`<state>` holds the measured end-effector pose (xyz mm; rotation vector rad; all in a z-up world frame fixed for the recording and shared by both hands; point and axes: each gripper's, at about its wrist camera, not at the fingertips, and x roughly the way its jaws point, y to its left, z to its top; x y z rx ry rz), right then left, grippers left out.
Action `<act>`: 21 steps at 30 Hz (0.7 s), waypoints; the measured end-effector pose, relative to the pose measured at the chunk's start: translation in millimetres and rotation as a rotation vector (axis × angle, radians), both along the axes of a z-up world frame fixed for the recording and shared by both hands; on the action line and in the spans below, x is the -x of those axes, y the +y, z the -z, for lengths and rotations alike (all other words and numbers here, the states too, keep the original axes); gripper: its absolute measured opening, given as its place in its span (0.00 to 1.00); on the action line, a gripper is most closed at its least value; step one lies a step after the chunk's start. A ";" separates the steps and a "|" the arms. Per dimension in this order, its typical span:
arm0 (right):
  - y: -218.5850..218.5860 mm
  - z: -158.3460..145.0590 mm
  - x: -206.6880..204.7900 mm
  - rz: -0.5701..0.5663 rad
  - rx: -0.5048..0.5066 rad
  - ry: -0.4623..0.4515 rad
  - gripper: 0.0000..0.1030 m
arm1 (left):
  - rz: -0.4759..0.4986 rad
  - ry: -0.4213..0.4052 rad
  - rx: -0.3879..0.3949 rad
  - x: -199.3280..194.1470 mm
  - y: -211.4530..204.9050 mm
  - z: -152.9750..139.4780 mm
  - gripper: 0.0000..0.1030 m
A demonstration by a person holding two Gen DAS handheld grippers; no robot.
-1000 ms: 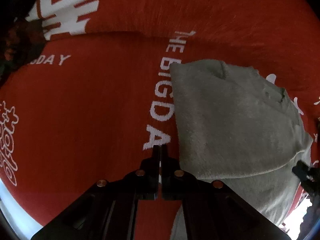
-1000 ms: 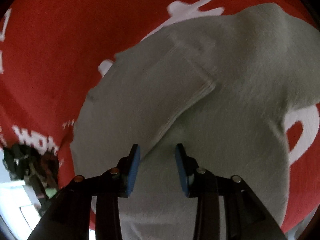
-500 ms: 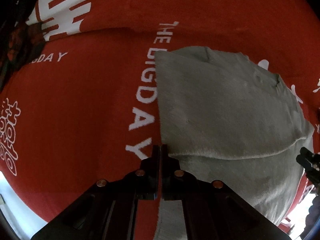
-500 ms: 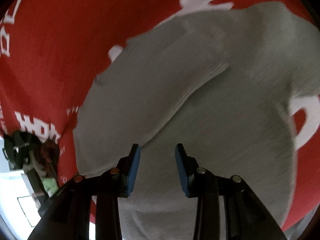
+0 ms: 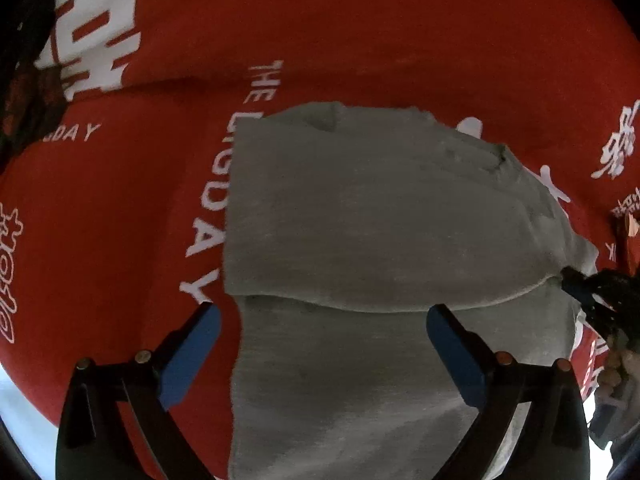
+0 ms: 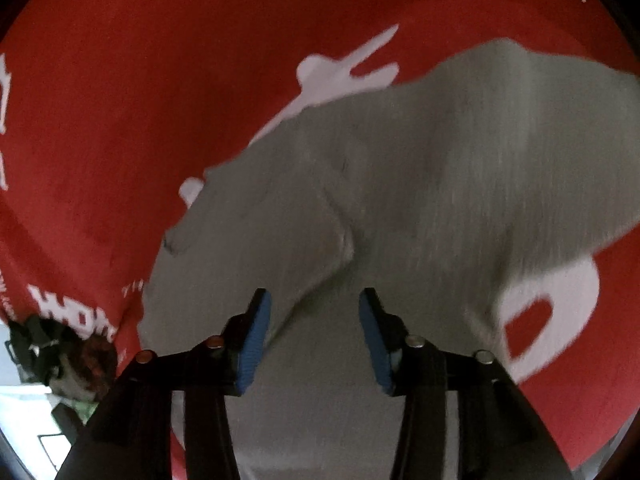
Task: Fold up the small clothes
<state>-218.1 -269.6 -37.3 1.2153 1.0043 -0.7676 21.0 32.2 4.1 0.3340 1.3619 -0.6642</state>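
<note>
A small grey garment lies partly folded on a red cloth with white lettering; one layer is doubled over, its folded edge running across just ahead of my fingers. My left gripper is wide open and empty above the garment's near part, the left finger over the red cloth. The right gripper's dark tip shows at the fold's right end. In the right wrist view the garment fills the middle, and my right gripper is open just above it, at the folded edge.
The red cloth covers the whole surface. Its edge drops off at the lower left in both views, with a dark cluttered object beyond it in the right wrist view.
My left gripper was shut and has opened wide, and has shifted right over the garment. My right gripper stays open and has moved a little over the cloth.
</note>
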 end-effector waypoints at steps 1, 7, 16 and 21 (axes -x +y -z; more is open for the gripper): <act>-2.1 3.3 0.3 -0.003 0.001 0.044 0.18 | 0.010 -0.014 -0.009 3.9 -6.3 8.9 1.00; -2.8 -4.2 25.4 0.006 0.006 0.099 0.14 | 0.064 -0.056 -0.067 26.7 -40.3 61.6 1.00; 14.5 -15.1 80.1 -0.020 -0.069 -0.007 0.36 | 0.133 0.049 -0.146 59.1 -87.5 156.6 1.00; 16.8 -19.5 108.5 -0.010 -0.096 -0.040 0.37 | 0.182 0.013 -0.165 88.2 -113.2 194.8 1.00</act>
